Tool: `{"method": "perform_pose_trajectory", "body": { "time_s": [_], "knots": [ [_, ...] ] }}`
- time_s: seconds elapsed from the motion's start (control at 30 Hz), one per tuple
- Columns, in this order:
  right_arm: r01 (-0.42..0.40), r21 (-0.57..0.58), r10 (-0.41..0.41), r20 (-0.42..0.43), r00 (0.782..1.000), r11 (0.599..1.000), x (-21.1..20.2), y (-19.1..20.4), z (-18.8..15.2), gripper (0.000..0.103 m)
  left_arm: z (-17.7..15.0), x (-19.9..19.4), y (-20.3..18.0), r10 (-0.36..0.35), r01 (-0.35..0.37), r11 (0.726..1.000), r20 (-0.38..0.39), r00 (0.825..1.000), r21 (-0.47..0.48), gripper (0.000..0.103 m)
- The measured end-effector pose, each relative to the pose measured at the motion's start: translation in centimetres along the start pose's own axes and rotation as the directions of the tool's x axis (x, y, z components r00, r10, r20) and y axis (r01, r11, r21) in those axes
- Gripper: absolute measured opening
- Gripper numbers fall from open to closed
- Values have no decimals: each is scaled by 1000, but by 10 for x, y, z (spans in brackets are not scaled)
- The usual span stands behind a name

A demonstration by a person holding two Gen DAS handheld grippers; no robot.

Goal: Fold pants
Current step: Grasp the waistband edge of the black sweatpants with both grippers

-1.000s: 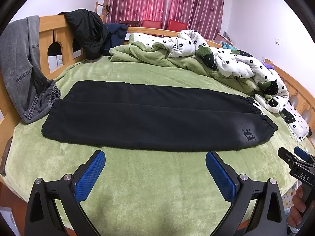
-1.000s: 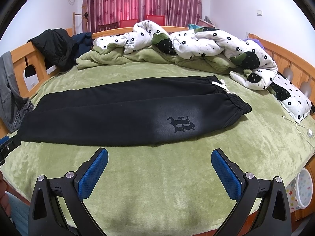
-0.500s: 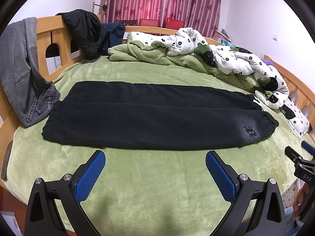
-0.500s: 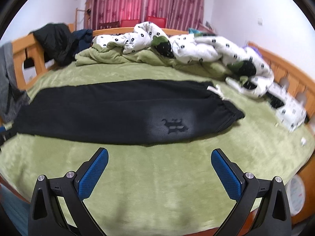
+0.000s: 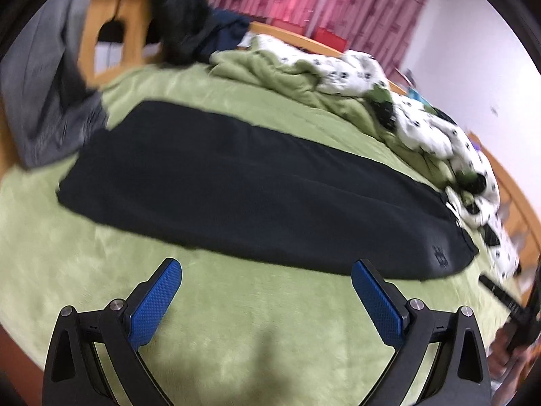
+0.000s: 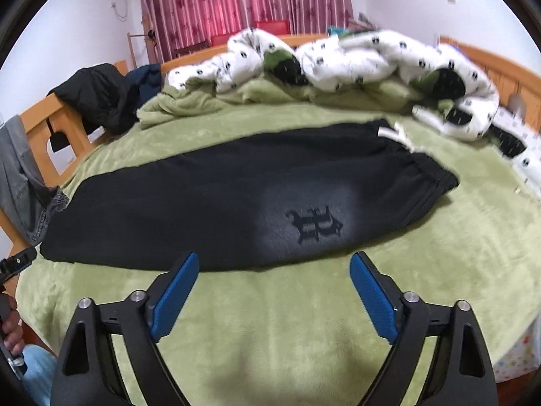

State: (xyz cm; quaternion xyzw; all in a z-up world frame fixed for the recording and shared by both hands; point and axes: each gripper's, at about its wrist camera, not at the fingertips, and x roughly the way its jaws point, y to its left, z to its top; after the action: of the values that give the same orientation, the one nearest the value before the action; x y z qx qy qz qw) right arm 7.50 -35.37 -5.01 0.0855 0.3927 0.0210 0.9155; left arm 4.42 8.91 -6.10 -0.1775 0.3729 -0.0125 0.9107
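Right wrist view shows the long black fleece pants (image 6: pixel 216 203) flat across the green plush bedspread (image 6: pixel 304 321), the empty right gripper (image 6: pixel 272 267) closing, the left gripper (image 5: pixel 265 272) spread wide: approach underway, near hem needs pinching next.

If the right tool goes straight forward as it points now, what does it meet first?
Most likely the near edge of the black pants, just ahead of the right tool, whose jaws are closing with nothing between them. Depth is unclear; it may touch the green blanket first.
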Motion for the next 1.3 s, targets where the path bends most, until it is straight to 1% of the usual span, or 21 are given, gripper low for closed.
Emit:
{"method": "perform_pose_trajectory", "body": {
  "time_s": [0.03,0.07,0.1,0.17,0.27,0.33,0.43,0.5,0.53,0.57,0.6,0.63,0.7,0.77,0.87,0.97,1.07,1.17,1.23,1.27,1.3],
  "knots": [
    [-1,19,1,-25,1000,1000,12,-8,-4,81,-3,11,12,-6,6,1000,-1,1000,-30,92],
    [-7,43,9,-48,999,999,25,-18,-8,76,-7,21,22,-6,5,998,-9,1000,-58,87],
    [-11,58,14,-58,998,998,32,-24,-11,72,-10,29,29,-4,3,996,-20,1000,-84,86],
    [-12,111,21,-75,997,994,49,-42,-16,71,-12,50,48,-25,16,988,-56,998,-154,81],
    [-25,204,45,-93,995,979,73,-66,-18,71,-13,71,64,-26,13,984,-71,997,-179,78],
    [-11,244,41,-116,992,970,90,-75,-14,71,-11,79,69,-36,24,981,-56,998,-192,78],
    [-40,308,70,-88,994,951,112,-86,-5,71,-4,89,69,-24,19,980,-24,999,-197,77],
    [-45,337,73,-72,995,941,124,-91,3,71,3,95,67,26,-30,980,-19,999,-197,60],
    [-35,347,61,-63,996,937,129,-91,8,68,8,98,68,82,-83,974,-14,997,-209,40],
    [-19,348,43,-61,997,937,132,-90,14,47,12,102,70,104,-107,970,-26,994,-216,22],
    [3,343,21,-67,997,939,133,-88,20,15,17,105,72,99,-104,971,-33,995,-214,16],
    [3,332,20,-66,998,943,134,-85,27,14,24,104,73,80,-83,975,-22,997,-205,11],
    [-4,298,17,-40,999,954,128,-80,43,14,36,96,71,56,-54,983,8,998,-176,11],
    [-20,250,25,-17,1000,968,122,-73,65,14,52,87,62,59,-52,991,52,997,-122,11],
    [-43,168,37,38,999,985,118,-61,101,13,84,93,44,83,-81,996,123,989,-24,11],
    [-33,85,25,89,996,996,122,-52,133,13,121,112,31,95,-99,995,177,980,15,11],
    [5,9,-7,128,992,1000,143,-37,162,13,153,133,16,141,-156,987,237,961,45,11],
    [42,-3,-41,133,990,999,175,-30,182,14,176,167,4,176,-193,980,233,956,52,11],
    [56,16,-57,108,992,998,202,-28,190,15,182,190,1,224,-240,969,208,952,57,11],
    [72,17,-74,92,993,997,215,-25,193,16,185,203,0,259,-273,960,187,948,57,16],
    [89,12,-90,73,993,996,225,-24,194,21,186,214,0,271,-283,957,157,950,61,23]
  ]
}}
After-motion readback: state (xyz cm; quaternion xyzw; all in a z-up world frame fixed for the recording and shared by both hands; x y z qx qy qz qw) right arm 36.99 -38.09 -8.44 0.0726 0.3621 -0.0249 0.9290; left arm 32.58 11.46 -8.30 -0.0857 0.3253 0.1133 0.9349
